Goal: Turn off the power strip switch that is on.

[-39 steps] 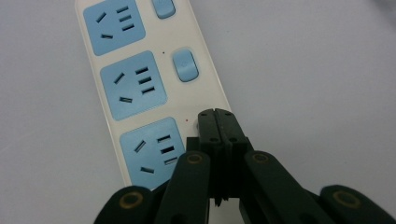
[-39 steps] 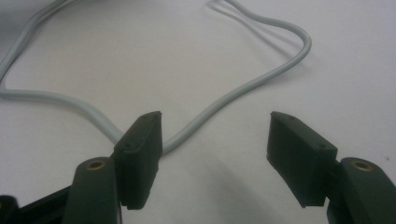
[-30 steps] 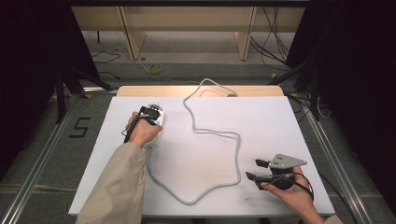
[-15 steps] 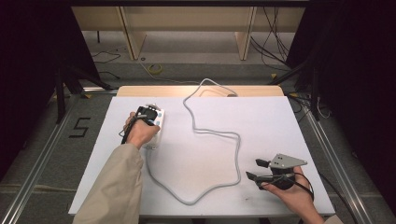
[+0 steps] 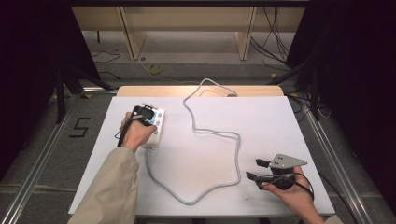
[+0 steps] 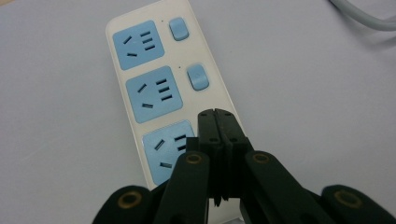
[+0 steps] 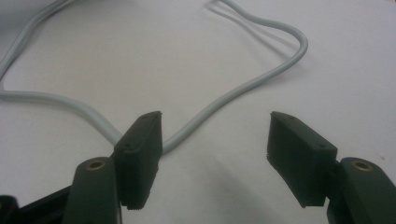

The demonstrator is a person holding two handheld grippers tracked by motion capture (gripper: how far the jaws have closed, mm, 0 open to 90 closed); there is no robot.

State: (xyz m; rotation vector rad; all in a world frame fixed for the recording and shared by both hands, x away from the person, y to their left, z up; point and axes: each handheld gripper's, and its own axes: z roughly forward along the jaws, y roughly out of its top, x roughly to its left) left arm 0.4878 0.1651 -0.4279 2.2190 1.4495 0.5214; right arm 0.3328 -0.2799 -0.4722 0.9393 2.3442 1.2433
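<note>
Fingers of the left gripper (image 6: 218, 116) are clenched tight together with nothing between them, their tips set over the near end of the white power strip (image 6: 140, 70), just beside its lowest blue socket (image 6: 166, 151). Whether the tips actually press on the strip I cannot tell. In the left gripper view two more blue sockets run up the strip toward 12 o'clock, each with a small blue switch (image 6: 197, 77) at its 3 o'clock side.

From the high view, the left hand (image 5: 135, 132) rests on the strip (image 5: 159, 122), which lies on the white desk (image 5: 261, 121) at about 10 o'clock from the desk's middle. A grey cable (image 5: 219, 133) leaves the strip's near end, loops down toward 6 o'clock, climbs past the middle and snakes off toward 12 o'clock at the far edge of the desk.

Over at 4 o'clock, the right hand (image 5: 289, 193) holds the right gripper (image 5: 257, 169) low near the front edge, well apart from the strip. Its fingers (image 7: 140, 154) are released, spread wide and grasping nothing. In the right gripper view the cable (image 7: 243, 86) curves across the desk beyond them, one stretch passing just behind the left-hand finger
</note>
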